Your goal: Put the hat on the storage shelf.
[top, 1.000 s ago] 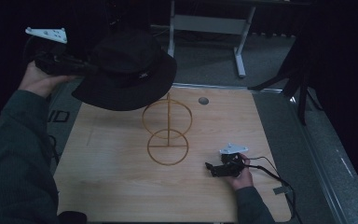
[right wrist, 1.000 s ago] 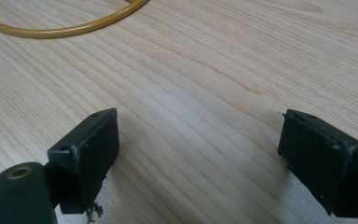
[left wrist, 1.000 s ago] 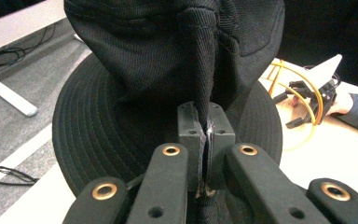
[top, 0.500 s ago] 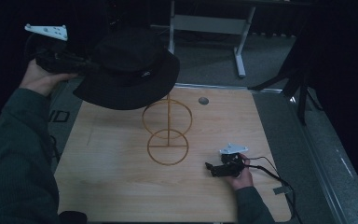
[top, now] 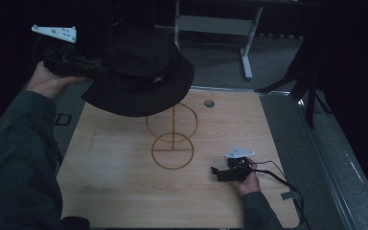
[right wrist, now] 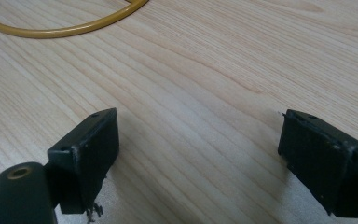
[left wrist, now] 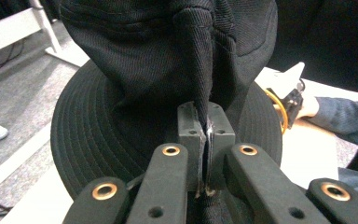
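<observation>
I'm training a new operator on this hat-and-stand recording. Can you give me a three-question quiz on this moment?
1. True or false: the left gripper is shut on the black hat.
2. How do the right gripper's jaws stand: A open, B shut on the stand?
3. What gold-coloured thing stands on the wooden table?

Key: 1 true. 2 A. 3 the wire hat stand.
</observation>
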`<state>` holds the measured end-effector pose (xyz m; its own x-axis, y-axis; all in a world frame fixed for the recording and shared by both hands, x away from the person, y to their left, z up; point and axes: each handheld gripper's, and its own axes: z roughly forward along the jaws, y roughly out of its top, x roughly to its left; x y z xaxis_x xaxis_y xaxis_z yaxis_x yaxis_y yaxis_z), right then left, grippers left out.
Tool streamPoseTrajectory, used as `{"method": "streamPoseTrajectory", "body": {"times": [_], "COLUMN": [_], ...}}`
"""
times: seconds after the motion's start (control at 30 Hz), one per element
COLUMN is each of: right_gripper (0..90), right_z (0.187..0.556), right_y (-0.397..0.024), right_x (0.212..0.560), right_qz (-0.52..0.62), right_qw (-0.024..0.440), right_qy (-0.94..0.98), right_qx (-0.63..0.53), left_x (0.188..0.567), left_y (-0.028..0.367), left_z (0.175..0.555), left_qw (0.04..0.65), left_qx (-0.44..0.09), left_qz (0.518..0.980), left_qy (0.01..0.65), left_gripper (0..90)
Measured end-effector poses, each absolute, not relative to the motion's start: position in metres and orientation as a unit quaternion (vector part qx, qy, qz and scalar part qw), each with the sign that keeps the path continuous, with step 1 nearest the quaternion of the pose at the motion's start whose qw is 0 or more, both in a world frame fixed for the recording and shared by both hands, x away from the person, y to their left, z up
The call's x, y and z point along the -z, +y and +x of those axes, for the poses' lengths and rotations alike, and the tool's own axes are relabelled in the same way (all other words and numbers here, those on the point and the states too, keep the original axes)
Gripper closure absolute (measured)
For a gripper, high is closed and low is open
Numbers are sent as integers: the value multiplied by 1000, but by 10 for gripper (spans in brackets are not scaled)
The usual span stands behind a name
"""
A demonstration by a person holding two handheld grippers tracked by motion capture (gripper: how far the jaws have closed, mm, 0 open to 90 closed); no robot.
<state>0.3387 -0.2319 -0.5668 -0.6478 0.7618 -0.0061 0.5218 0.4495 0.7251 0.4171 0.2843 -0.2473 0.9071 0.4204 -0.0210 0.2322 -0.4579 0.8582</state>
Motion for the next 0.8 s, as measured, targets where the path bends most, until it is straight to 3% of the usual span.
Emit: {"method": "streamPoseTrajectory", "body": {"times": [0.8], "right_gripper": [122], "right_z": [339], "right_y": [-232], "right_x": [567], "right_qz": [385], "right_qw": [168], "right_qy": [835], "right_qx": [-357], "left_x": [285], "left_y": [240], "left_z": [414], "left_qw": [467], "left_qx": [-39], "left_qz": [872], "left_qy": [141], "left_gripper": [877]}}
